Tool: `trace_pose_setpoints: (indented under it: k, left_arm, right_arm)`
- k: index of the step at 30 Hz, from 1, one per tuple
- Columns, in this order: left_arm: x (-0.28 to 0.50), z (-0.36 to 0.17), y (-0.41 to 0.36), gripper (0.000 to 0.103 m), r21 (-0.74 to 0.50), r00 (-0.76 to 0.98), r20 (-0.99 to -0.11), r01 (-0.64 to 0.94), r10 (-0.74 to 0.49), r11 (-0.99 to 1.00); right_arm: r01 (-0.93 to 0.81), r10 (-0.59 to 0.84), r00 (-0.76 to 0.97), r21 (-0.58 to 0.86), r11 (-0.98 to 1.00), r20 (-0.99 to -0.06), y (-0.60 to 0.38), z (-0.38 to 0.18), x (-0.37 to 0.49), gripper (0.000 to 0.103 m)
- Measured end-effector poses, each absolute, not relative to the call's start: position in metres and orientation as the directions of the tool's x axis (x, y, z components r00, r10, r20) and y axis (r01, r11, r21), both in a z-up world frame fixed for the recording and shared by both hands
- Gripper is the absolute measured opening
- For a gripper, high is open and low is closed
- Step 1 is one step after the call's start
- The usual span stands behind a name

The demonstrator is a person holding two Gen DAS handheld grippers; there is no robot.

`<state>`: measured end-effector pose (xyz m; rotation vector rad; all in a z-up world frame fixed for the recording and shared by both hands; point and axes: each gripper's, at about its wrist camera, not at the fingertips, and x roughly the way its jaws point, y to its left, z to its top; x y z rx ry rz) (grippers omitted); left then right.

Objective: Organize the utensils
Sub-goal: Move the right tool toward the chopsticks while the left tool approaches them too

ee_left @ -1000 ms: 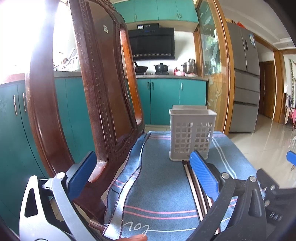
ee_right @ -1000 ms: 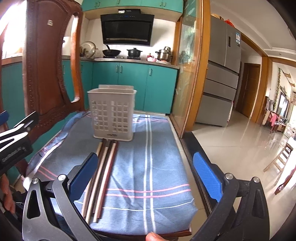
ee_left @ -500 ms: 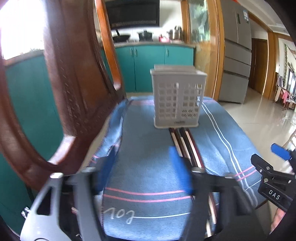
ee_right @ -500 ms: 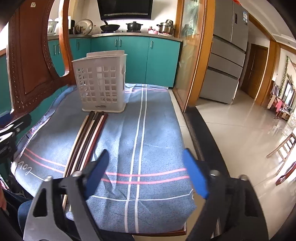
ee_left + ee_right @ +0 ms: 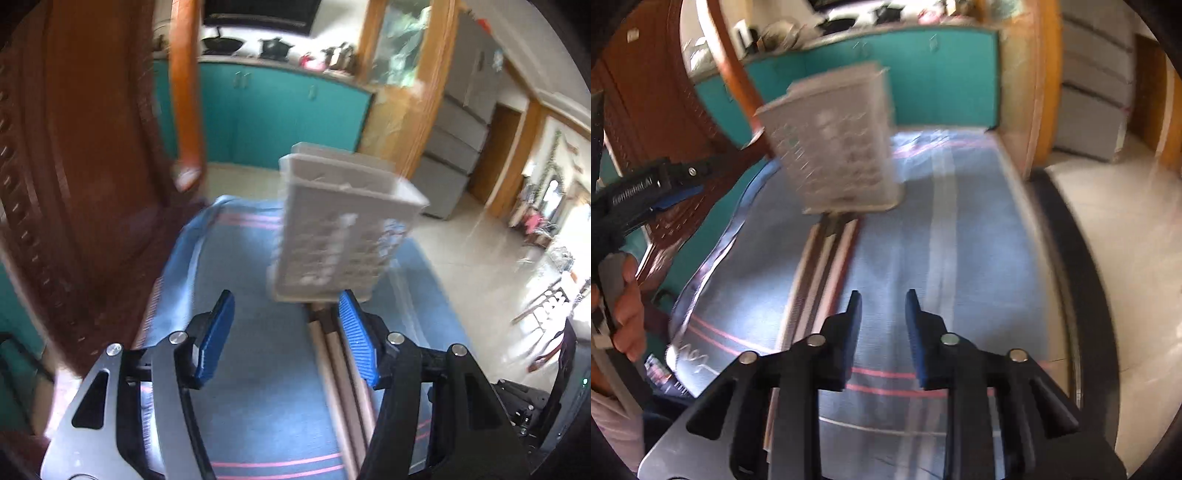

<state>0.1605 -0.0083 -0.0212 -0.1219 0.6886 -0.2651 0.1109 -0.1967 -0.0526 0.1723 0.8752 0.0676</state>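
Observation:
A white slotted utensil basket (image 5: 340,236) stands upright on the blue striped cloth (image 5: 258,350). Several long chopsticks (image 5: 332,354) lie side by side in front of it, pointing at its base. My left gripper (image 5: 286,299) hovers over the cloth just short of the basket. Its jaws are opening, with nothing between them, and the chopsticks run under its right finger. In the right wrist view, the basket (image 5: 838,147) and chopsticks (image 5: 823,266) sit ahead and left of my right gripper (image 5: 882,295). Its jaws are closing on empty air above the cloth.
A carved dark wooden chair back (image 5: 92,184) rises close along the cloth's left side. The table's right edge (image 5: 1071,258) drops to a tiled floor. A hand (image 5: 624,295) holding the left gripper (image 5: 665,192) shows at the left. Teal cabinets stand behind.
Both grippers have tipped downward and moved forward over the cloth towards the basket. The right jaws have narrowed a lot. The left jaws narrowed, then widened somewhat. Both views are now blurred.

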Motion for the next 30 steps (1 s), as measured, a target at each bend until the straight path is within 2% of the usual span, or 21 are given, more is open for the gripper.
trace_pose_setpoints:
  k: [3, 9, 13, 15, 24, 26, 27, 29, 30]
  left_arm:
    - [0.168, -0.029, 0.002, 0.06, -0.258, 0.714, -0.633, 0.17, -0.299, 0.951]
    - [0.176, -0.047, -0.001, 0.06, -0.257, 0.663, -0.688, 0.159, -0.296, 0.953]
    - [0.181, -0.063, 0.0, 0.063, -0.257, 0.608, -0.742, 0.13, -0.282, 0.958]
    - [0.184, -0.072, -0.003, 0.064, -0.259, 0.579, -0.765, 0.125, -0.282, 0.958]
    - [0.185, -0.11, -0.044, 0.068, -0.328, 0.405, -0.823, 0.233, -0.398, 0.916]
    - [0.184, -0.115, -0.05, 0.063, -0.3, 0.411, -0.83, 0.243, -0.378, 0.923]
    - [0.184, -0.116, -0.052, 0.052, -0.289, 0.414, -0.832, 0.248, -0.371, 0.925]
    - [0.184, -0.116, -0.051, 0.043, -0.286, 0.418, -0.831, 0.247, -0.368, 0.926]
    - [0.185, -0.117, -0.047, 0.033, -0.325, 0.406, -0.821, 0.248, -0.402, 0.913]
  right_arm:
    - [-0.041, 0.15, 0.593, 0.156, 0.987, -0.791, -0.172, -0.065, 0.141, 0.026]
    - [-0.045, 0.111, 0.488, 0.102, 0.994, -0.866, -0.148, -0.092, 0.186, 0.026]
    - [-0.038, 0.139, 0.478, 0.138, 0.99, -0.867, -0.156, -0.095, 0.19, 0.025]
    - [-0.021, 0.17, 0.462, 0.181, 0.983, -0.87, -0.166, -0.096, 0.189, 0.021]
    - [0.057, 0.135, 0.483, 0.186, 0.981, -0.865, -0.201, -0.086, 0.172, 0.02]
    - [0.085, 0.135, 0.499, 0.204, 0.975, -0.856, -0.217, -0.082, 0.167, 0.021]
    - [0.106, 0.132, 0.504, 0.213, 0.971, -0.854, -0.226, -0.08, 0.164, 0.021]
    - [0.125, 0.122, 0.512, 0.214, 0.969, -0.85, -0.238, -0.079, 0.16, 0.021]
    - [0.133, 0.114, 0.515, 0.21, 0.969, -0.85, -0.243, -0.079, 0.157, 0.021]
